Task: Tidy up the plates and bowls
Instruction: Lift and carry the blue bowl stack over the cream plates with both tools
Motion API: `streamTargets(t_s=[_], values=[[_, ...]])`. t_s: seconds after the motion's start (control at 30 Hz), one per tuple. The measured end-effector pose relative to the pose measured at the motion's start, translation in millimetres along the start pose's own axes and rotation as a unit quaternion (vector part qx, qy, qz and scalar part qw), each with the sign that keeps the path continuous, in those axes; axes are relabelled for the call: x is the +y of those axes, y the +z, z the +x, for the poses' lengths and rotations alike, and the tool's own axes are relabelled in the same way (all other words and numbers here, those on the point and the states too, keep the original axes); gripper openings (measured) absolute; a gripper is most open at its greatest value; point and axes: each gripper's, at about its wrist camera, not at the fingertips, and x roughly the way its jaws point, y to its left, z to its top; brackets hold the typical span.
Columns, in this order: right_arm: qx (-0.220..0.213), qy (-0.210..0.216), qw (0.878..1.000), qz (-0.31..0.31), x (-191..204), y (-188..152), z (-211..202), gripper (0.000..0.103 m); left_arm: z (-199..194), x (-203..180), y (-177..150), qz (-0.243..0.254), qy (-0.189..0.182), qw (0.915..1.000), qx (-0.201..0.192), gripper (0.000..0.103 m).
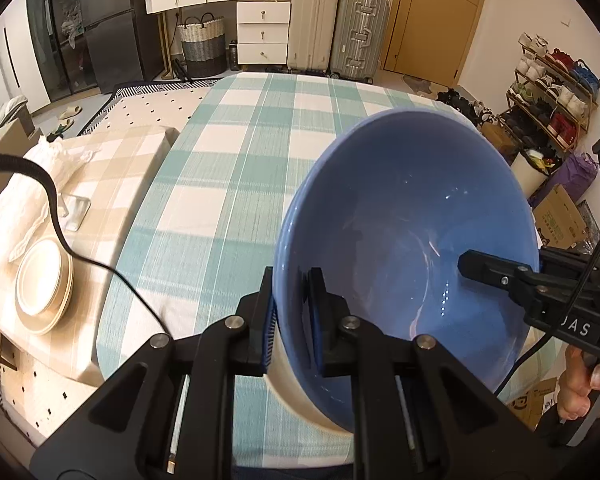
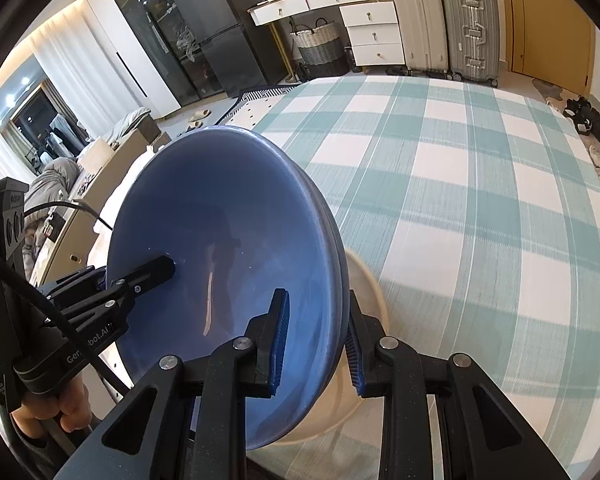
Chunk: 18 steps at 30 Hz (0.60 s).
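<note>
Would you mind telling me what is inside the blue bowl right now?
The blue bowl holds no contents; only one finger each of the left gripper and right gripper reaches over its rim. Its underside is hidden.

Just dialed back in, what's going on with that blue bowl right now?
A person is carrying the blue bowl with both tools at once. The left tool is shut on the rim on one side, the right tool on the opposite side, one finger inside and one outside each. The bowl is tilted over the green checked tablecloth. A stack of cream plates sits on the beige cloth to the left, untouched.
</note>
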Motion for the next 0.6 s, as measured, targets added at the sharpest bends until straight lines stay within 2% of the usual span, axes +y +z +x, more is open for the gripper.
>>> streamTargets(t_s=[0.27, 0.43, 0.6], values=[[0.014, -0.003, 1.000, 0.001, 3.3, -20.3, 0.4, 0.027, 3.5, 4.9, -25.7, -0.006, -0.010, 0.9998, 0.017, 0.011], [0.031, -0.005, 0.999, 0.005, 1.0, -27.9, 8.1, 0.027, 5.6, 2.1, -31.2, -0.002, -0.009, 0.9996, 0.025, 0.011], [0.031, -0.013, 0.999, 0.005, 0.1, -29.5, 11.5, 0.027, 5.3, -2.2, -28.6, 0.003, -0.007, 0.9997, 0.024, 0.011]])
